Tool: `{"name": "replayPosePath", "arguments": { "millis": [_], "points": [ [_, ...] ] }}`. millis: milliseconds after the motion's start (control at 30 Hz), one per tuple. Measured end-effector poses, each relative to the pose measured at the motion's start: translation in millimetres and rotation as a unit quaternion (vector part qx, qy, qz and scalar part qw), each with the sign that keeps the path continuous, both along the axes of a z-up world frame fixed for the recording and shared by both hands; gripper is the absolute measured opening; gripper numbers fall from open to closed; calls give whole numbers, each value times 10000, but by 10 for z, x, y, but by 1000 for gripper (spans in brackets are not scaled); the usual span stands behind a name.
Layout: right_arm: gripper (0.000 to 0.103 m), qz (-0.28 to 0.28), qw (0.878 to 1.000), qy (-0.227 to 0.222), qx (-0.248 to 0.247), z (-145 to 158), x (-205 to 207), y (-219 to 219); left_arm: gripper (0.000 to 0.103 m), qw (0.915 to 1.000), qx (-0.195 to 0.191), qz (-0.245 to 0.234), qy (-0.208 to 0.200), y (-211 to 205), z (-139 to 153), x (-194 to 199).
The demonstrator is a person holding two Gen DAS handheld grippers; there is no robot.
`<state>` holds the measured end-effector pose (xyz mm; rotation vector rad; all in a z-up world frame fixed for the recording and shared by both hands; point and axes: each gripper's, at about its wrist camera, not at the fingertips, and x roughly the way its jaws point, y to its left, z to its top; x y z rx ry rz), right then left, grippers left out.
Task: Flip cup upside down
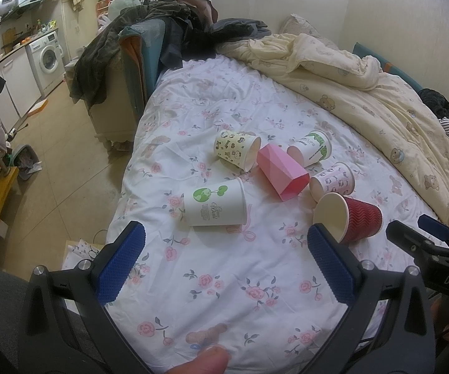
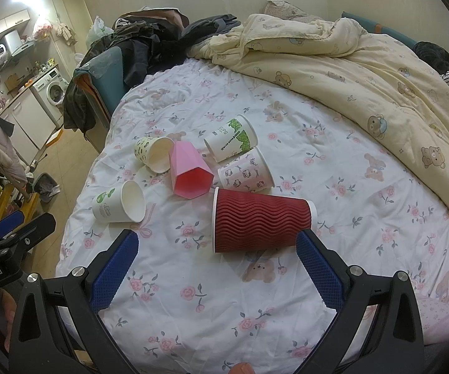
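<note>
Six cups lie on their sides in a loose cluster on the floral-print bed sheet, none yet standing inverted. Nearest the right gripper, whose blue-padded jaws stand wide apart and empty, is the dark red ripple-walled paper cup, its mouth to the left and its base to the right, just beyond the right fingertip. The left gripper is likewise spread open and holds nothing; the white paper cup with a green globe print lies just beyond it. Farther off lie the pink faceted plastic tumbler, touching its neighbours, together with a yellow bear-print paper cup, a pink cat-print paper cup and a white paper cup with green leaf print. Judged from its build, the red cup is very light and thin-walled; its corrugated sleeve should give good friction, but the open rim would crush under a hard squeeze. A gentle grasp across mid-body, nearer the stiffer base, seems best. The soft bedding may let an inverted cup tip.
</note>
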<state>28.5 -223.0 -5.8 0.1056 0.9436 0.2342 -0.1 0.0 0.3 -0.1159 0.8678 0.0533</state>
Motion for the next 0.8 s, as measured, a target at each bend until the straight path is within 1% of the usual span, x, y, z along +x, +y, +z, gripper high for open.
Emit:
{"name": "replayPosePath", "arguments": {
  "millis": [800],
  "points": [
    [103,-4,10000,9,-8,10,-6,-20,103,10000,-2,5,23,0,-1,3]
  ]
}}
